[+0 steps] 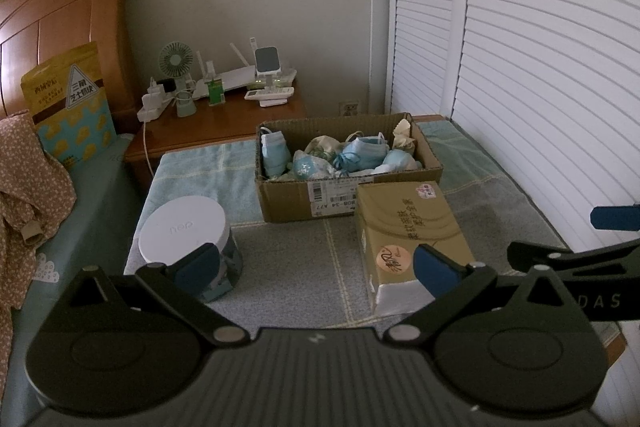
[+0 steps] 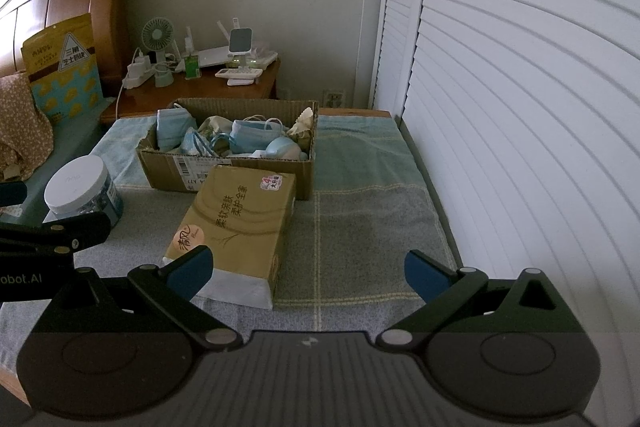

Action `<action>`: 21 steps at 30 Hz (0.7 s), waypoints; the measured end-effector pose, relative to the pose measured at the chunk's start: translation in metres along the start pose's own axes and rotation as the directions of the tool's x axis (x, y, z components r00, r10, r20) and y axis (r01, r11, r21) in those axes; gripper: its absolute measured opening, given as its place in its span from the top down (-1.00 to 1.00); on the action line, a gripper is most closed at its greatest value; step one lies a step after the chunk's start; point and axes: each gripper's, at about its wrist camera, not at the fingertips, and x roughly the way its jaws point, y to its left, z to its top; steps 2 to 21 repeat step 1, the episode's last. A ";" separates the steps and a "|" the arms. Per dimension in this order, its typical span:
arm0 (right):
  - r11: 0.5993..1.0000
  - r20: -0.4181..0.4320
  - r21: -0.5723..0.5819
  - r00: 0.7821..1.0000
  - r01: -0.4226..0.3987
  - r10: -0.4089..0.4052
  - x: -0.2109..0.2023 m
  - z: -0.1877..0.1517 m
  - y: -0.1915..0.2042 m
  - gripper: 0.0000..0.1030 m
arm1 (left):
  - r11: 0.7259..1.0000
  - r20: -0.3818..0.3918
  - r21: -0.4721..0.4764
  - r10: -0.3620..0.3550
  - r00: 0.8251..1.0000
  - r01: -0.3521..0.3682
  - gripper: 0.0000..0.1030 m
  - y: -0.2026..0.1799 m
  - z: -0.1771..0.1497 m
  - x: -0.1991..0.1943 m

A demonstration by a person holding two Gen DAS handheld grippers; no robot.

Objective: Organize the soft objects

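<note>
Cardboard box [image 2: 224, 167] of masks, tissue pack [image 2: 236, 227] touching, jar [image 2: 82, 193] left.

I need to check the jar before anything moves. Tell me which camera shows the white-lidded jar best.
The left wrist view: the white-lidded jar sits close and large, though the left gripper finger covers its lower side. The right wrist view shows it smaller, near the left edge.

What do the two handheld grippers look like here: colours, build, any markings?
Both match: the left gripper and right gripper have matte black bodies with two round discs, black linkage arms with silver pivot pins, and blue pads on the fingers. White lettering shows on their sides, partly cut off: "DAS" on one, "obot.AI" on the other. No cables or sleeves visible.
</note>
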 end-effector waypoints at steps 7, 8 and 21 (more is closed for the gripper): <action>1.000 0.001 -0.001 1.000 0.001 -0.001 0.000 0.000 0.000 -1.00 | 1.000 0.000 0.000 0.000 1.000 0.000 -0.99 0.000 0.000 0.000; 1.000 0.001 -0.001 1.000 0.001 -0.001 0.000 0.000 0.000 -1.00 | 1.000 0.000 0.000 0.000 1.000 0.000 -0.99 0.000 0.000 0.000; 1.000 0.001 -0.001 1.000 0.001 -0.001 0.000 0.000 0.000 -1.00 | 1.000 0.000 0.000 0.000 1.000 0.000 -0.99 0.000 0.000 0.000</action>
